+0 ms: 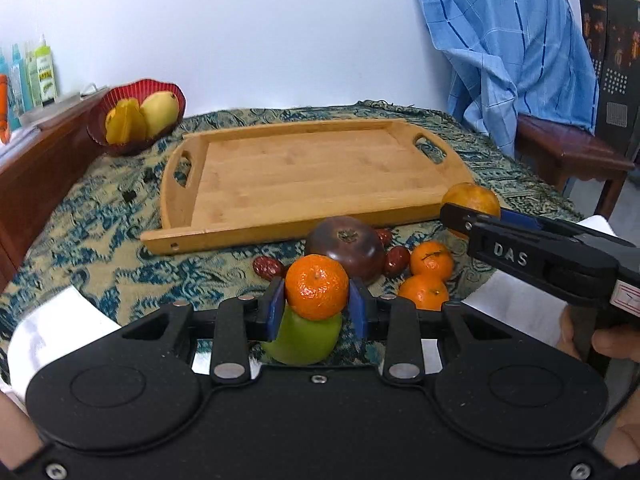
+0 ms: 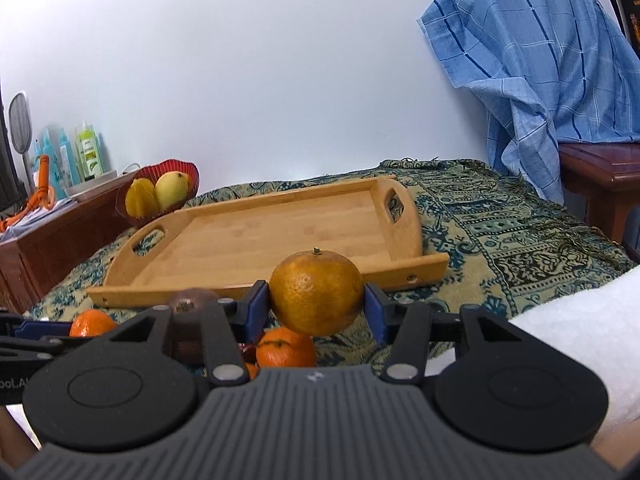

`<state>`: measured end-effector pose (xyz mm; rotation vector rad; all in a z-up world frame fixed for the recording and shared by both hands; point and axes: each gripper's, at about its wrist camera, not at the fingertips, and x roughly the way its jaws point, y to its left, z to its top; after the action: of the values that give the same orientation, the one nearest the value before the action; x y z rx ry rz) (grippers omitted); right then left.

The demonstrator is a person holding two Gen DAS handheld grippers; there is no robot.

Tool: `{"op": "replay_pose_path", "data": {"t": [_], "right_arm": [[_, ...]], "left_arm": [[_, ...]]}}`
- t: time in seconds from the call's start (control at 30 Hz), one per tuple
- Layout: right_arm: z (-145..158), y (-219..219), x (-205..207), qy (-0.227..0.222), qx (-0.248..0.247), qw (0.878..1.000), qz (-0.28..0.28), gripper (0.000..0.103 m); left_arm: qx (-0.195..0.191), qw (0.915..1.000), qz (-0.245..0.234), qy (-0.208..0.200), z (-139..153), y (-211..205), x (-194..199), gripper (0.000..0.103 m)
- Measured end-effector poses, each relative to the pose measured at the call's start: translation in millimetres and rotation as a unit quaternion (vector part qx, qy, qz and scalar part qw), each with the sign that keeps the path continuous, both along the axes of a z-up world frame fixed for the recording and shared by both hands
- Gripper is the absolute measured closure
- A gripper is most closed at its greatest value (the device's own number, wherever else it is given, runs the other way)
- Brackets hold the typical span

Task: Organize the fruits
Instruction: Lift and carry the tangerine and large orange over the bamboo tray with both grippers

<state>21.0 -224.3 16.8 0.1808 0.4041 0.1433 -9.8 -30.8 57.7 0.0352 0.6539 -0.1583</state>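
Observation:
My left gripper (image 1: 317, 289) is shut on a small mandarin (image 1: 316, 280), held just above a green fruit (image 1: 304, 340). Beyond it on the patterned cloth lie a dark purple-brown round fruit (image 1: 346, 246), two more mandarins (image 1: 432, 258) and red dates (image 1: 268, 267). My right gripper (image 2: 316, 294) is shut on a large orange (image 2: 316, 292), blue pads pressing both its sides. It holds this large orange (image 1: 472, 196) off the cloth by the near right corner of the bamboo tray (image 1: 304, 176). The bamboo tray (image 2: 260, 240) has nothing in it.
A red basket (image 1: 100, 128) with a mango and a starfruit stands at the table's back left. Bottles (image 1: 40, 72) line a wooden cabinet on the left. A chair (image 1: 568, 148) draped with blue cloth (image 1: 512, 48) stands at the right. White sleeves show at both sides.

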Motion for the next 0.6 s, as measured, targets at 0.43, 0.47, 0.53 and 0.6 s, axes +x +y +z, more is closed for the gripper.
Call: {"op": "replay_pose_path", "data": {"t": [0.43, 0.47, 0.53, 0.6], "right_arm": [[-1.2, 7.1, -0.5, 0.007, -0.022, 1.000, -0.003, 0.048], [-0.6, 7.0, -0.4, 0.008, -0.020, 1.000, -0.004, 0.048], [0.9, 6.0, 1.2, 0.012, -0.016, 1.000, -0.005, 0.048], [2.8, 5.1, 3.7, 0.016, -0.010, 1.000, -0.007, 0.048]], "left_arm": [[-0.014, 0.9999, -0.004, 0.000, -3.1, 8.8, -14.0, 0.071], [-0.012, 0.9999, -0.003, -0.001, -2.3, 9.6, -13.4, 0.071], [-0.003, 1.0000, -0.001, -0.003, -0.1, 10.7, -10.7, 0.071], [-0.001, 1.0000, 0.003, -0.003, 1.4, 12.7, -6.4, 0.071]]}}
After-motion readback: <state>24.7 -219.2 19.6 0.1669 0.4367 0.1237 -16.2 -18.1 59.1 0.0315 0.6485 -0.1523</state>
